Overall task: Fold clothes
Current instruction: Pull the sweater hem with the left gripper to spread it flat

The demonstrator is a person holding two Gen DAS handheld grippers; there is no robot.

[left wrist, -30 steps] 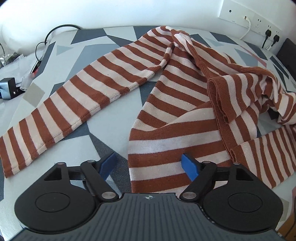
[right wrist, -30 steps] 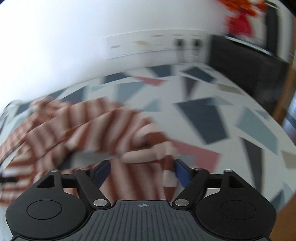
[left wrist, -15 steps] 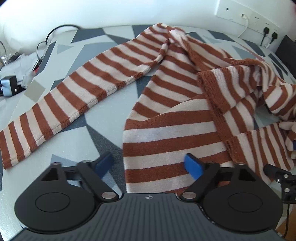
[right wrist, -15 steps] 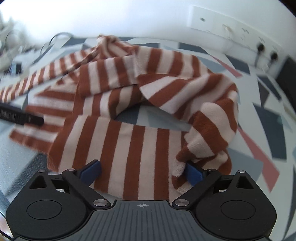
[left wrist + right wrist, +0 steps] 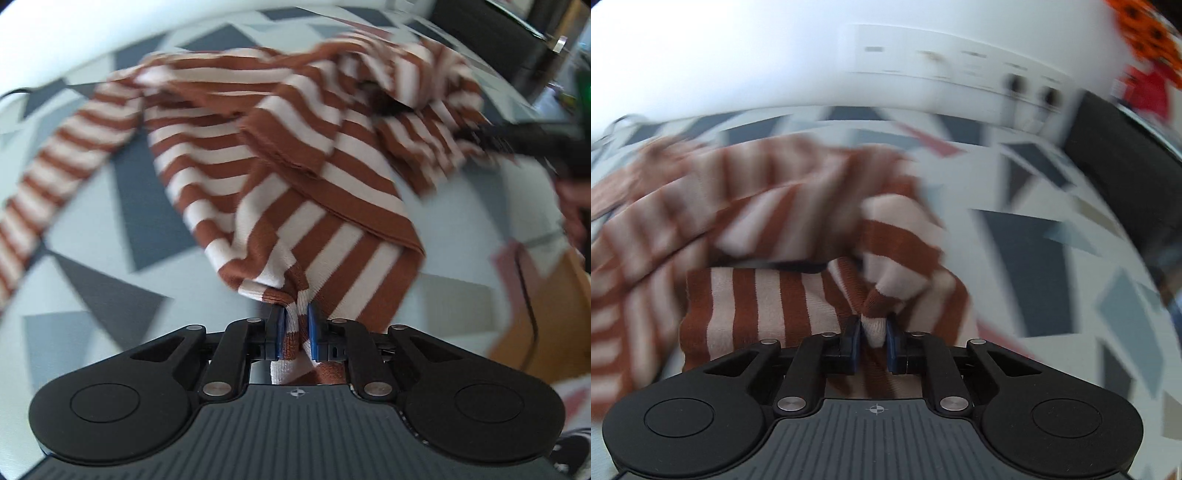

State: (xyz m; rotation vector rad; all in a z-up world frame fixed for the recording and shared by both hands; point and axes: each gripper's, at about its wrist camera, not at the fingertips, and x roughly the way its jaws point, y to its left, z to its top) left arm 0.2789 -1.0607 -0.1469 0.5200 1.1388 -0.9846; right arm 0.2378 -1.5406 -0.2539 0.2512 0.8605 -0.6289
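A brown-and-white striped sweater lies crumpled on the patterned table, one sleeve stretched out to the left. My left gripper is shut on the sweater's hem, which bunches between the blue pads and lifts off the table. My right gripper is shut on another bunched edge of the same sweater. The right gripper also shows in the left wrist view at the far right, blurred, with cloth hanging from it.
The table has a grey, white and blue geometric cover. A white wall with sockets lies behind it. A black object stands at the back right. The table's right edge and a wooden surface are close by.
Both grippers were open over the sweater; both have now shut on its edge and lifted it. The cloth has bunched up and both views are blurred by motion.
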